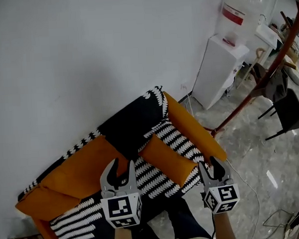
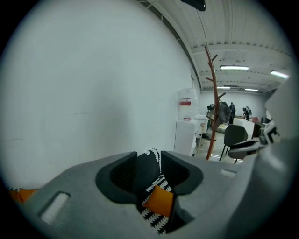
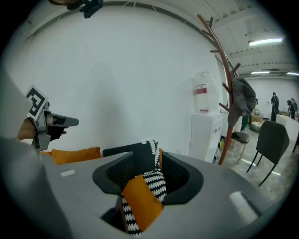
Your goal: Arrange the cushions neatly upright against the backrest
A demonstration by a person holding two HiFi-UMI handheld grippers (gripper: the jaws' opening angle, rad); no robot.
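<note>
An orange sofa [image 1: 191,125] draped with a black-and-white throw [image 1: 130,123] stands against a white wall [image 1: 86,55]. An orange cushion [image 1: 166,158] lies on its seat. The left tool [image 1: 121,166] and right tool [image 1: 209,164] hover before it, jaws apart, empty.

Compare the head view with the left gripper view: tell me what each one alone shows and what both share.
Head view only: both grippers from above, the left gripper and the right gripper, and the orange sofa across its full width. Left gripper view only: ceiling lights and distant people, seen past its open jaws, which grip nothing. Both: the orange cushion, black patterned cushion, water dispenser, coat stand and white wall.
</note>
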